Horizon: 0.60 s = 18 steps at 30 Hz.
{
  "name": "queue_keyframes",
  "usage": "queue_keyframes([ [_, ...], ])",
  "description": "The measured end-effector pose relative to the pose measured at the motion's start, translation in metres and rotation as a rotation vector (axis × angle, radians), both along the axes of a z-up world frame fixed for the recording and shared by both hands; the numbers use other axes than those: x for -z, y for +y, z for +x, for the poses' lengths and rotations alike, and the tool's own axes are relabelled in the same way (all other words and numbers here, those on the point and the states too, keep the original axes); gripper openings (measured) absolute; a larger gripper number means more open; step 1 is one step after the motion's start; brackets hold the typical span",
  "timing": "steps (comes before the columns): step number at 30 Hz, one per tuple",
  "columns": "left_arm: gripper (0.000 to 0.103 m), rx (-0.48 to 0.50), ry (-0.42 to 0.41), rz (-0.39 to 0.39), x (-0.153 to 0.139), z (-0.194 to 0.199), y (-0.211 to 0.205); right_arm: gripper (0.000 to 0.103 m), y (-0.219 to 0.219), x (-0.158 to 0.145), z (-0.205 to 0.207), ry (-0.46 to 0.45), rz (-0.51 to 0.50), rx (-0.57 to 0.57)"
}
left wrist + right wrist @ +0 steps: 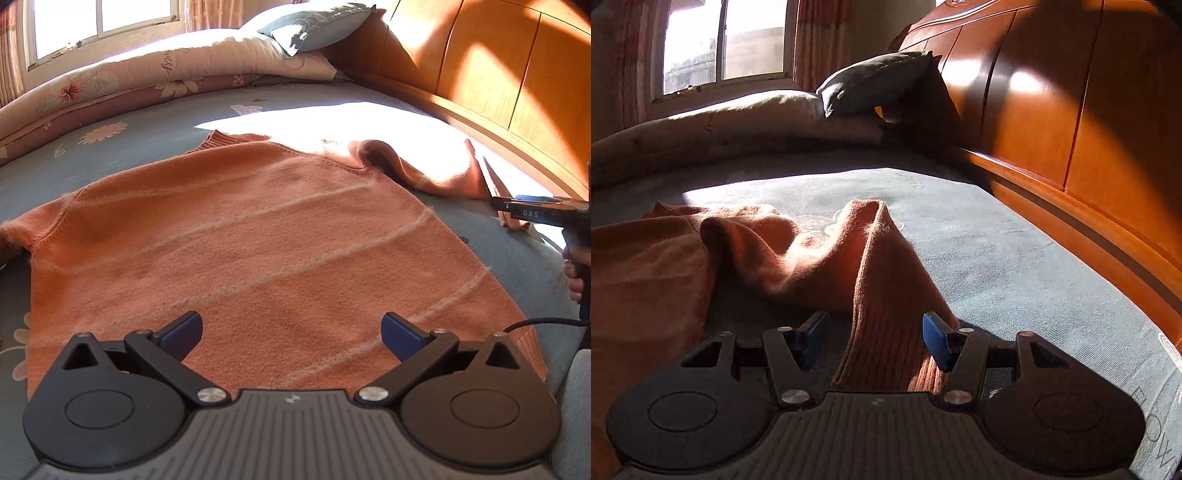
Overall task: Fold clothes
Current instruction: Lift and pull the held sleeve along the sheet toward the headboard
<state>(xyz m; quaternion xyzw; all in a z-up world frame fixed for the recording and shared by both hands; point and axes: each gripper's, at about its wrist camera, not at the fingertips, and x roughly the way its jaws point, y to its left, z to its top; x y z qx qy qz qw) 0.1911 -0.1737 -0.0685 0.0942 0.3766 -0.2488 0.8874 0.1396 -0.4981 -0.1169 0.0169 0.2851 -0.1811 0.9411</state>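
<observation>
An orange knit sweater [258, 240] with pale stripes lies flat on the bed, collar toward the far side. My left gripper [291, 332] hovers open over its near hem with nothing between the blue pads. The sweater's right sleeve [812, 258] is rumpled and raised, and its ribbed cuff [882, 354] runs between the fingers of my right gripper [871, 332]. That gripper's jaws stand open around the cuff, with a gap at the left pad. In the left wrist view the right gripper [496, 205] sits at the sleeve end, held by a hand [574, 273].
The blue-grey flowered sheet [147, 129] covers the bed. A rolled floral duvet [129, 85] and a blue pillow [314, 26] lie along the far side under a window. A wooden headboard [498, 74] bounds the right. A black cable [546, 323] trails from the right gripper.
</observation>
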Motion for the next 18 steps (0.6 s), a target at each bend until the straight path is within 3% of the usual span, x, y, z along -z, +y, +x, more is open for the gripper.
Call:
queue_keyframes([
  [3, 0.102, 0.003, 0.002, 0.002, 0.001, -0.001, 0.002, 0.061, 0.019, 0.017, 0.007, 0.072, -0.112, -0.013],
  [6, 0.102, -0.009, 0.014, 0.000, 0.003, 0.001, 0.004, 0.059, 0.019, 0.022, 0.006, 0.081, -0.228, 0.000],
  [7, 0.102, -0.016, 0.017, -0.002, 0.004, 0.001, 0.005, 0.059, 0.014, 0.020, 0.006, 0.080, -0.235, 0.008],
  [10, 0.102, -0.015, 0.019, -0.008, 0.005, 0.001, 0.005, 0.044, -0.007, 0.010, 0.005, 0.070, -0.219, 0.038],
  [18, 0.102, -0.008, 0.032, 0.000, 0.011, 0.004, -0.002, 0.046, -0.085, -0.027, 0.018, -0.016, -0.137, 0.161],
])
